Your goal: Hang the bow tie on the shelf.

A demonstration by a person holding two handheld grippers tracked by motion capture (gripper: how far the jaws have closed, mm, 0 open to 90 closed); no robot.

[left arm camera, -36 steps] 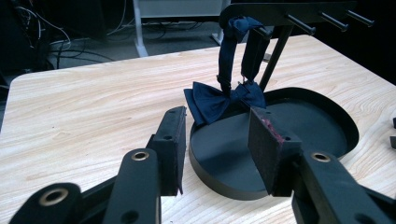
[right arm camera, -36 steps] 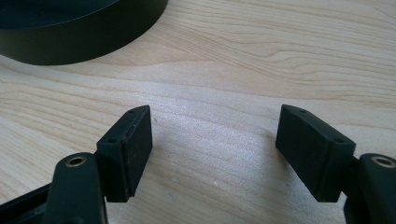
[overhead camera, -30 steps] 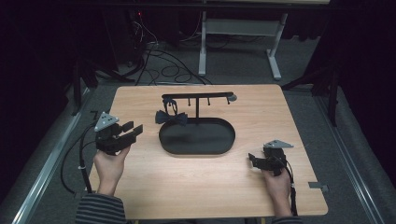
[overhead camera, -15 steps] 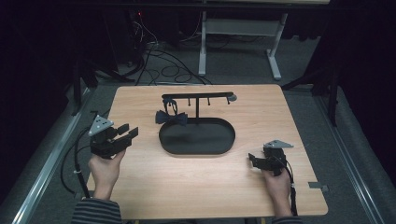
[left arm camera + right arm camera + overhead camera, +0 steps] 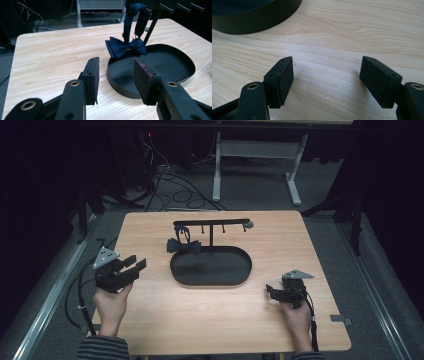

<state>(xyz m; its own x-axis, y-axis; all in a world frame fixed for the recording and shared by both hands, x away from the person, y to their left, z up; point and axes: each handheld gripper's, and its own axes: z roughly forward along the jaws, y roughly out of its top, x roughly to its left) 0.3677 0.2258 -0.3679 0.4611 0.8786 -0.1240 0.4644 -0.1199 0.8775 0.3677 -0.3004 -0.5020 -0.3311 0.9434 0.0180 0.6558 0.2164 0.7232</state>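
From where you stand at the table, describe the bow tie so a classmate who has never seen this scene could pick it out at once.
Start at the wooden table and find the black oval tray at its middle, with a black hook rack rising behind it. The bow tie hangs by its strap from the rack's left end, over the tray's rim. It is the one soft, dark-blue thing among hard black parts.

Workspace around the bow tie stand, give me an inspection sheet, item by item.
Surface: wooden table, bare wood at front.
Job's things: dark blue bow tie hanging by its strap from the left end of the black stand, just above the rim of the oval tray.
Clutter: small grey bracket at the table's right edge.
Grippers: left gripper open, aimed at the bow tie; right gripper open, low over bare wood.
Cables: floor cables behind the table.
Surroundings: dark room, white desk frame behind.
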